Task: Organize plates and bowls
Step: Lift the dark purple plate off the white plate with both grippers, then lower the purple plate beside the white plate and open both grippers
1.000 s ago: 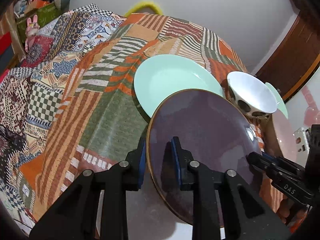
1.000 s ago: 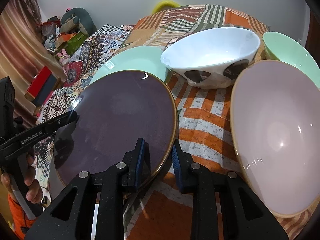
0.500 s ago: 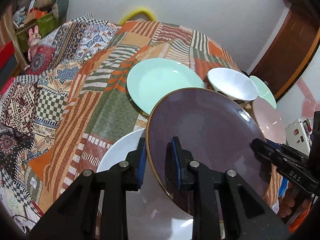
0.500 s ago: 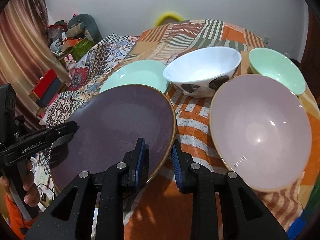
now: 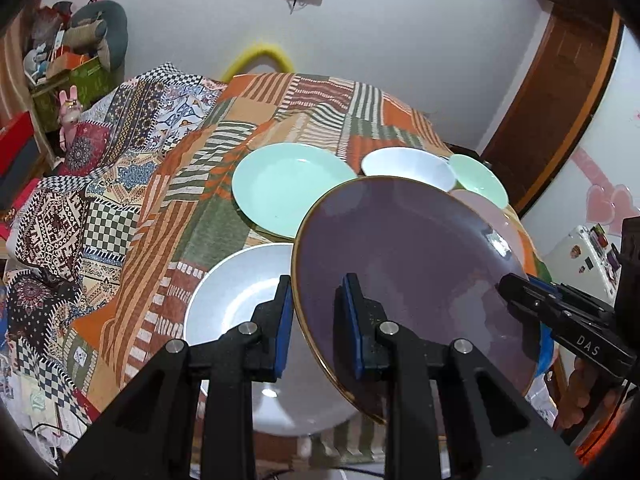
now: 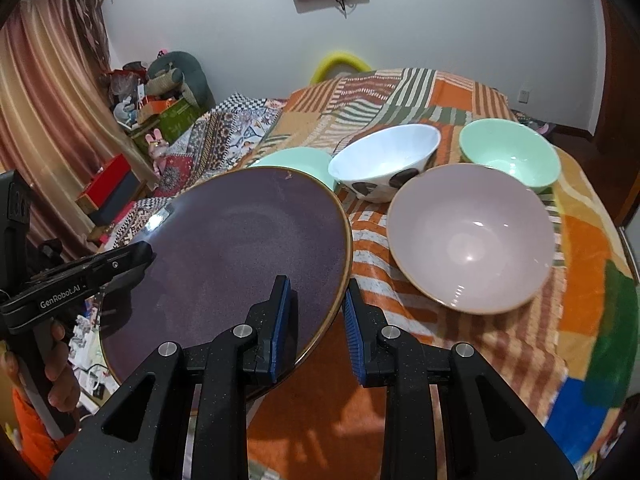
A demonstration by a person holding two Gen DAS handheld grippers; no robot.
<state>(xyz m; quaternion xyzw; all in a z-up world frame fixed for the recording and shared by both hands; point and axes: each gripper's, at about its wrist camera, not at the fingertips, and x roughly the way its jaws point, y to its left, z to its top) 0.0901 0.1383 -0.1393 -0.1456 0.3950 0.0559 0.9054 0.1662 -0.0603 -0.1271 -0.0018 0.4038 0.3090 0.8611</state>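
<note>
Both claws are pinching the same dark purple plate (image 5: 404, 280) by opposite edges, the left gripper (image 5: 318, 320) narrow on the rim nearest it and the right gripper (image 6: 316, 322) narrow on the far side, so the plate is hanging in the air between the two hands, tilted rather than flat. Directly below the left claw a white plate (image 5: 236, 292) is lying on the patchwork cloth (image 5: 168, 216), and just ahead of it a mint green plate (image 5: 280, 184) is sitting, which I am guessing is one of the likely stacking spots. Ahead and to the right of the right claw the pink bowl (image 6: 472, 240), the white patterned bowl (image 6: 384, 164) and the mint green bowl (image 6: 508, 152) are crowding close together. My worry is the grip itself: each claw is biting only a thin strip of a glossy, gold-edged rim, so if the two hands are drifting apart or twisting unevenly, the plate could be slipping out of one pair of pads and swinging down onto the white plate or clipping the pink bowl's rim. The soft, rumpled cloth is also making any landing uneven, so a plate set down at a tilt may be sliding.
</note>
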